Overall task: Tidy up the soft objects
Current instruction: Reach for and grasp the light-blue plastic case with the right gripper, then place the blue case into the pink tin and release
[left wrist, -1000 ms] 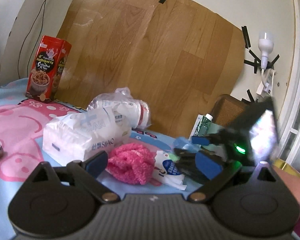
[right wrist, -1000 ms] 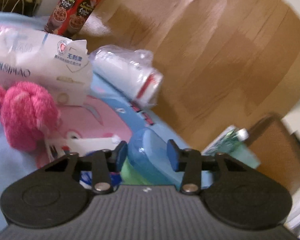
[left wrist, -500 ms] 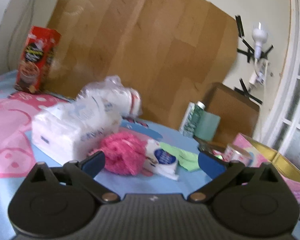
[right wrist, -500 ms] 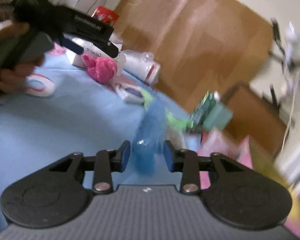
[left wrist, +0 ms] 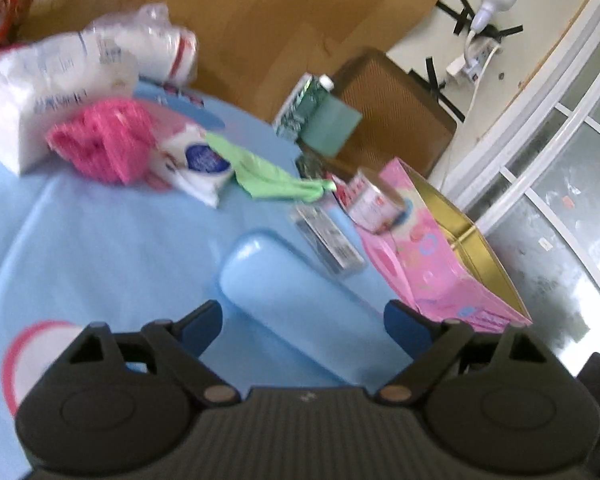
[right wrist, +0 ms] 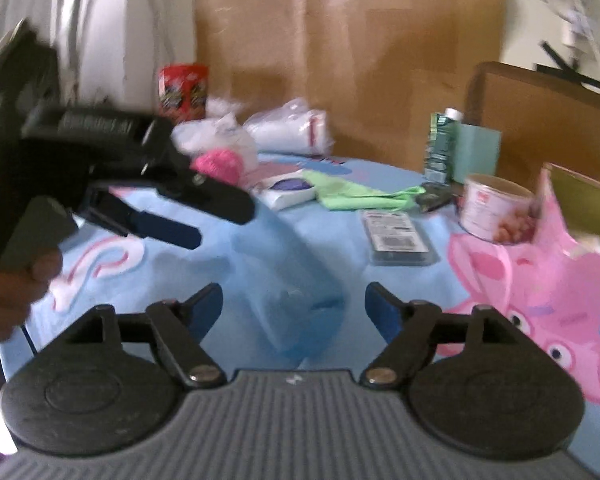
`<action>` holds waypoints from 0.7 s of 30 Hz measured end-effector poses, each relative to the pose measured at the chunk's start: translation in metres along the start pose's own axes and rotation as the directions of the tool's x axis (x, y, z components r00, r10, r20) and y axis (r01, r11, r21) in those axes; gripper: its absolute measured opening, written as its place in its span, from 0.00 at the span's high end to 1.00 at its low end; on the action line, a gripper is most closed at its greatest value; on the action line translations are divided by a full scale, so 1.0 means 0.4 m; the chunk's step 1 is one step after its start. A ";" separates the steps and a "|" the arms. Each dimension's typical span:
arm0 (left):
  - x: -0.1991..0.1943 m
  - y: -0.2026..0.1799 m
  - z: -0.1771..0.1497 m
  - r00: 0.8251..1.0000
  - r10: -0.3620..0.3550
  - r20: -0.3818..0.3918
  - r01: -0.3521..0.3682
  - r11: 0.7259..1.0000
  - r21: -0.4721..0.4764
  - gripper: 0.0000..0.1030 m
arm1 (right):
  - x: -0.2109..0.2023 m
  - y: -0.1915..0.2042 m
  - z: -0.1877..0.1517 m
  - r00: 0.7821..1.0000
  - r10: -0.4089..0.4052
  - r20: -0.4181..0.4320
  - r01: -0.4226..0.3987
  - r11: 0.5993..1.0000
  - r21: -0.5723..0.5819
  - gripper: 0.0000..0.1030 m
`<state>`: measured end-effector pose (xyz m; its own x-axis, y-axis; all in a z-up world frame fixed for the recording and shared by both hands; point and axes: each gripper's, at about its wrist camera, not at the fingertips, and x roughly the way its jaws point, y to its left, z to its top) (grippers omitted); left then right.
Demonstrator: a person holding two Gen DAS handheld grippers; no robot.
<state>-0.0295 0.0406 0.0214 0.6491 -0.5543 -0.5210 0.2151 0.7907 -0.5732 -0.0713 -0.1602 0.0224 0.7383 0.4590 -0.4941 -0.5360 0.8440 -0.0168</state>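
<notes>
Two hand-held grippers over a light blue cartoon-print sheet (left wrist: pixel 100 240) strewn with household things.

Right gripper (right wrist: pixel 294 308): jaws spread wide, just been opening, pads clear of the pale blue case (right wrist: pixel 288 280) lying blurred on the sheet between them.

Left gripper (left wrist: pixel 302 318): jaws also wide, just narrowed a little, the same blue case (left wrist: pixel 284 296) between the pads without touching either. Seen from the right wrist view, left gripper (right wrist: pixel 162 226) held in a hand (right wrist: pixel 8 280) at the left edge, pointing toward the case.

Soft things grouped at the far side of the sheet: fluffy pink ball (left wrist: pixel 104 144) against a white tissue pack (left wrist: pixel 40 92), small white pouch (left wrist: pixel 198 160) just beside it, green cloth (left wrist: pixel 272 178) next along. Behind them, a bagged white roll (left wrist: pixel 160 46).

Near the right edge, a tin can (left wrist: pixel 374 202), a flat packet (left wrist: pixel 328 238), and an open pink box with gold lining (left wrist: pixel 452 256). Green carton (left wrist: pixel 308 104) standing by a wood-grain board (left wrist: pixel 260 12).
</notes>
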 end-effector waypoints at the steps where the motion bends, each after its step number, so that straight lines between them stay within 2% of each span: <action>1: 0.008 -0.001 -0.002 1.000 0.000 -0.014 0.000 1.000 -0.007 0.14 | 0.007 0.006 -0.002 1.000 0.008 -0.004 -0.008 1.000 -0.015 0.22; 3: 0.035 -0.002 -0.002 0.999 0.013 -0.051 -0.014 1.000 -0.015 0.21 | 0.026 0.012 -0.008 1.000 0.007 -0.019 -0.007 1.000 -0.017 0.28; 4: 0.045 -0.003 -0.003 0.999 0.003 -0.052 -0.004 1.000 -0.019 0.23 | 0.031 0.005 -0.013 1.000 0.003 -0.028 -0.003 1.000 -0.006 0.44; 5: 0.053 -0.009 -0.002 0.999 -0.006 -0.049 0.005 1.000 -0.017 0.29 | 0.039 0.000 -0.016 0.999 -0.012 -0.040 0.013 1.000 0.015 0.50; 6: 0.059 -0.016 0.002 0.998 -0.026 -0.054 0.025 0.999 -0.021 0.36 | 0.040 -0.011 -0.019 0.999 0.003 -0.041 0.000 0.998 0.056 0.51; 7: 0.066 -0.030 0.008 0.997 -0.038 -0.063 0.037 0.999 -0.019 0.36 | 0.032 -0.022 -0.023 0.999 0.007 -0.031 -0.004 0.996 0.091 0.51; 12: 0.100 -0.140 0.041 0.993 -0.102 -0.056 0.107 0.990 0.094 0.34 | -0.046 -0.050 -0.030 0.989 -0.120 0.089 0.106 0.984 0.143 0.52; 16: 0.159 -0.274 0.071 0.982 -0.177 -0.065 0.187 0.962 0.200 0.34 | -0.116 -0.111 -0.025 0.949 -0.263 0.172 0.229 0.953 0.197 0.53; 21: 0.264 -0.474 0.084 0.965 -0.248 -0.092 0.264 0.900 0.347 0.35 | -0.186 -0.211 -0.019 0.866 -0.444 0.230 0.383 0.885 0.265 0.56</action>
<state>0.0226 -0.1591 0.0962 0.5059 -0.7542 -0.4185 0.6180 0.6555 -0.4341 -0.0840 -0.2676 0.0539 0.9715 0.0862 -0.2206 -0.0825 0.9962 0.0262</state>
